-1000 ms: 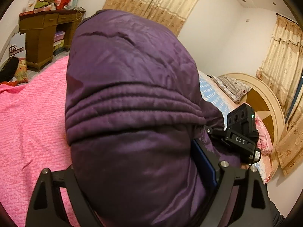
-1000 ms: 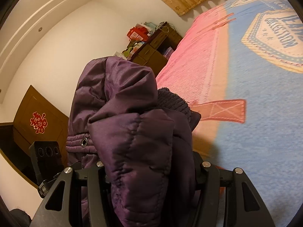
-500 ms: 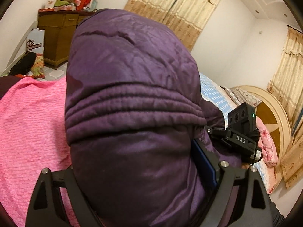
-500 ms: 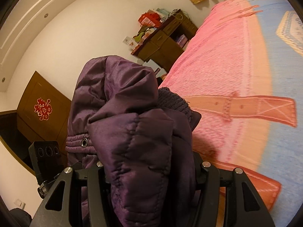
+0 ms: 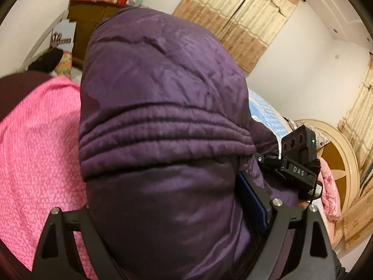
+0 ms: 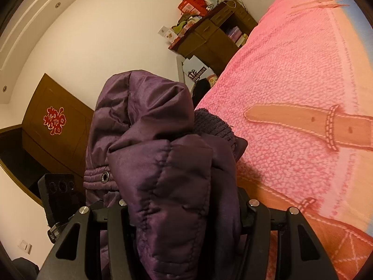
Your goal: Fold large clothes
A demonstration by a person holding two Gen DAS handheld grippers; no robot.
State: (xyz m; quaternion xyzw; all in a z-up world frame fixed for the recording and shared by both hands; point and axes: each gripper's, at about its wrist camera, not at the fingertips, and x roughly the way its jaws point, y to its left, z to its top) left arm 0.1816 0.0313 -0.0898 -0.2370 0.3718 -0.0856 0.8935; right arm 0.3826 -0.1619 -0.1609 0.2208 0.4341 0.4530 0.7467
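A purple quilted puffer jacket (image 5: 163,121) fills the left wrist view, bunched up between the fingers of my left gripper (image 5: 177,228), which is shut on it. In the right wrist view the same jacket (image 6: 163,163) bulges up between the fingers of my right gripper (image 6: 184,212), also shut on it; a snap button and a knitted cuff (image 6: 212,126) show. The other gripper's camera block appears in each view, on the right in the left wrist view (image 5: 300,161) and at lower left in the right wrist view (image 6: 58,193). The jacket is held above a bed with a pink blanket (image 6: 291,74). The fingertips are hidden by fabric.
A brown wooden desk (image 6: 216,37) with boxes on top stands by the wall beyond the bed. A dark wooden door (image 6: 56,126) with a red ornament is on the left. Beige curtains (image 5: 237,16) hang at the back. A round headboard (image 5: 335,158) and pillows are at the right.
Both grippers have swung with the jacket still clamped: the pink blanket and the desk have shifted in both views. The grip on the jacket looks unchanged.
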